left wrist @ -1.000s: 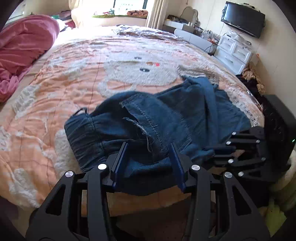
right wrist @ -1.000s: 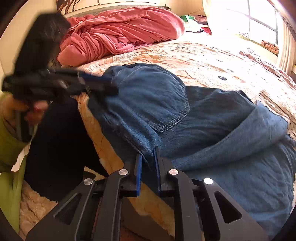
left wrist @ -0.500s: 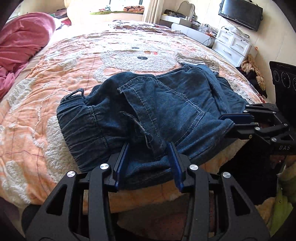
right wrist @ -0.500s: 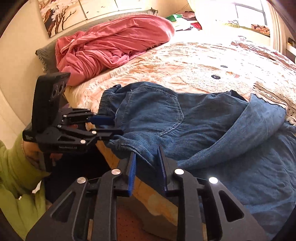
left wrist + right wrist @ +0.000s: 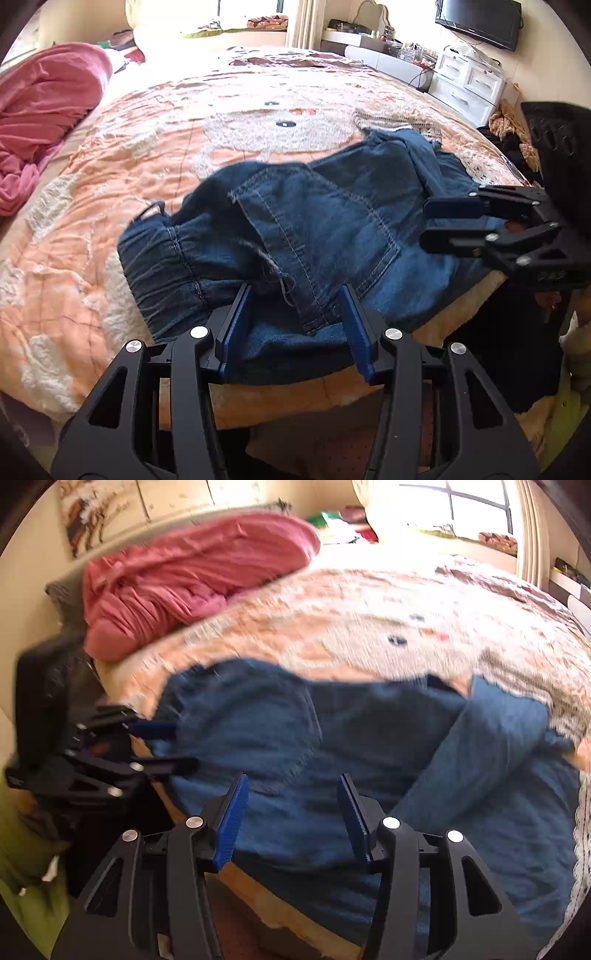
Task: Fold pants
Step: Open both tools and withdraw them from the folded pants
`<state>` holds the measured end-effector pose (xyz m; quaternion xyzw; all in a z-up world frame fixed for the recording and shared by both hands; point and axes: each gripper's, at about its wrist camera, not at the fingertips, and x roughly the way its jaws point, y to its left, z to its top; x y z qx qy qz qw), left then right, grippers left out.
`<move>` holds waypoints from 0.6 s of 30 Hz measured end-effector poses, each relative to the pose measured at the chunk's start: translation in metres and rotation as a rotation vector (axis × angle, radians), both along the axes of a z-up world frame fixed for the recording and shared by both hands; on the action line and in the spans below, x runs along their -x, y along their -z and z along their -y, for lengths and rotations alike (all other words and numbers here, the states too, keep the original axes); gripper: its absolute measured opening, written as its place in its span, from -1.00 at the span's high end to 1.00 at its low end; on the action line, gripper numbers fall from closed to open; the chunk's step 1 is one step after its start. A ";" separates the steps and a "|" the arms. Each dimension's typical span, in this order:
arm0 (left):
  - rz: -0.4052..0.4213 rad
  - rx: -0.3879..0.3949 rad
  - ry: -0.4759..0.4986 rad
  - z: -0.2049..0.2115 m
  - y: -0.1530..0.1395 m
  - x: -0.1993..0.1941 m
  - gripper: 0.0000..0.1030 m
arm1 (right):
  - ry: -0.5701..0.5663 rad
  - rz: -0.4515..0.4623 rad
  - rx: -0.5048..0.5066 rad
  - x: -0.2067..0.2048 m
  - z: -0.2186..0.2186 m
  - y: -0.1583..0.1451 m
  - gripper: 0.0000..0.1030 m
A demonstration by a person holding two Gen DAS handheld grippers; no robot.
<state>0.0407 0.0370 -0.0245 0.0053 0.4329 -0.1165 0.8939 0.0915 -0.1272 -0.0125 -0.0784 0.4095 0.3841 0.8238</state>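
**Both grippers off the denim, fold half made**

While your right gripper (image 5: 291, 814) hangs over the near edge of the bed (image 5: 110, 206), its jaws have just been opening and now stand apart, with cloth lying below the gap but neither pad pressing on it. Your left gripper (image 5: 295, 328) also stands part open; a seam edge of the pants (image 5: 314, 236) lies between its blue pads, yet I cannot see either pad clamping it.

From there outward, the pants lie across the near side of the peach bedspread, elastic waistband at nine o'clock in the left view, legs running toward two o'clock, where one flap is turned back on itself. A pink blanket (image 5: 192, 576) is heaped at eleven o'clock in the right view, well apart from the denim.

By my reading you have just let go after laying the garment down, so the next move calls for fresh grips on an edge, then carrying it across evenly.

The right view is blurred, so seams there are hard to make out. The leg ends are not clearly visible.
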 end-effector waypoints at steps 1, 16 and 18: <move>-0.005 -0.002 0.000 0.000 0.002 0.000 0.22 | 0.003 -0.009 0.036 0.000 -0.001 0.009 0.07; 0.107 0.036 0.041 0.015 -0.044 0.012 0.14 | 0.149 0.032 -0.158 0.001 0.075 -0.026 0.04; 0.114 0.088 0.069 0.025 -0.055 0.007 0.05 | 0.217 0.042 -0.158 -0.004 0.092 -0.031 0.03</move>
